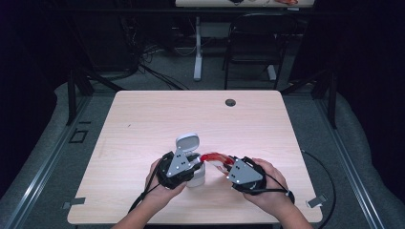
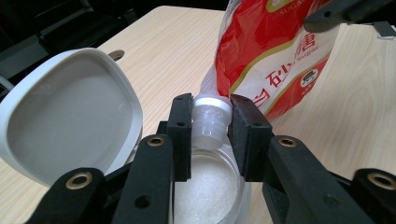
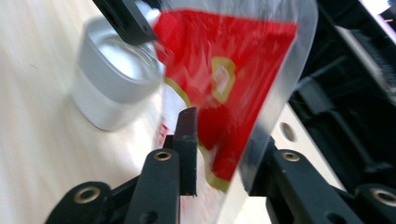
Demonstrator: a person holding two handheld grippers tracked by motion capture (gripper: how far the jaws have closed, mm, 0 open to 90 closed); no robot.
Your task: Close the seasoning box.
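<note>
Red sugar pouch: white spout clamped between left gripper jaws, above open sugar-filled jar on tabletop. Pouch body between right gripper jaws; contact blurred there, lower edge hidden.

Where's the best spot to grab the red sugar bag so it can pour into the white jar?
Probably two spots. Pinch the stiff white spout from its two sides, as the left gripper does, to steer it over the jar. Take the flat upper part of the sugar bag across its thin faces, where the right gripper sits, to tilt it.
</note>
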